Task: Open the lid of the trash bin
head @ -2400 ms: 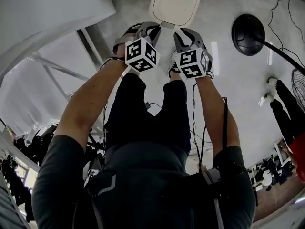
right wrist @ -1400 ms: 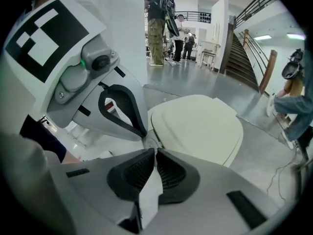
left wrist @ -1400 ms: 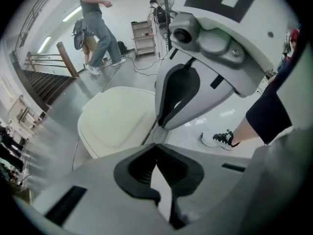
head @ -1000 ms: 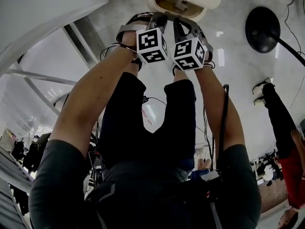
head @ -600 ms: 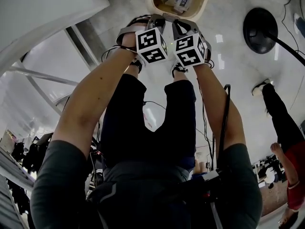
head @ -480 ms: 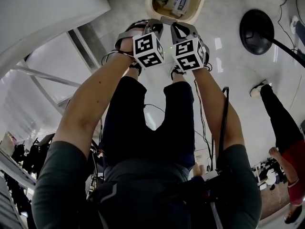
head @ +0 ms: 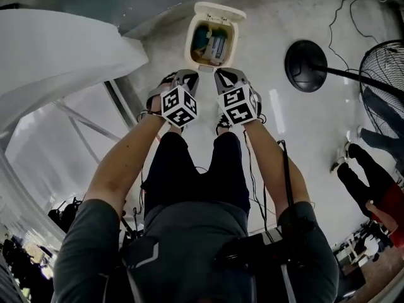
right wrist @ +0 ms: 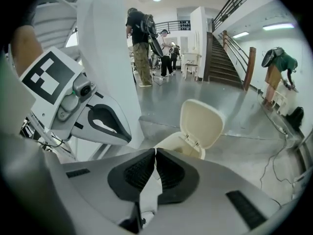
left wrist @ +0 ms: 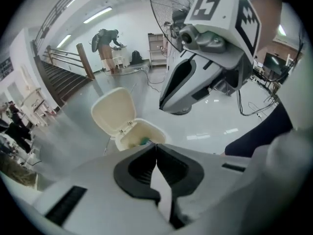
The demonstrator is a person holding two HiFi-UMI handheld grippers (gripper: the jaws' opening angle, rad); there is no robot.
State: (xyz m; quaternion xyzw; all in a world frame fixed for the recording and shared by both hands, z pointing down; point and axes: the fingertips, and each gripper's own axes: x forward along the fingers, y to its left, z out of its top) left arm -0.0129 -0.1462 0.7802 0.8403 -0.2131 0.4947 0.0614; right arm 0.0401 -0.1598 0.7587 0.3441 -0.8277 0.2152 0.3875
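Note:
A cream trash bin (head: pixel 210 43) stands on the floor ahead of me with its lid (head: pixel 219 10) tipped up at the far side; packets show inside. In the gripper views the bin (left wrist: pixel 139 133) (right wrist: pixel 176 143) sits below the upright lid (left wrist: pixel 113 111) (right wrist: pixel 201 122). My left gripper (head: pixel 187 76) (left wrist: pixel 156 144) and right gripper (head: pixel 222 76) (right wrist: pixel 155 150) hang side by side above and short of the bin, apart from it. Both are shut with nothing between the jaws.
A white table (head: pixel 57 55) and its metal legs (head: pixel 120 103) fill the left. A floor fan with a black round base (head: pixel 305 65) and wire cage (head: pixel 384 68) stands to the right, with cables (head: pixel 353 11) on the floor. Other people (right wrist: pixel 142 48) stand further off.
The lid has swung from shut to fully up. Both grippers have risen away from the bin, which now looks smaller and farther below them.

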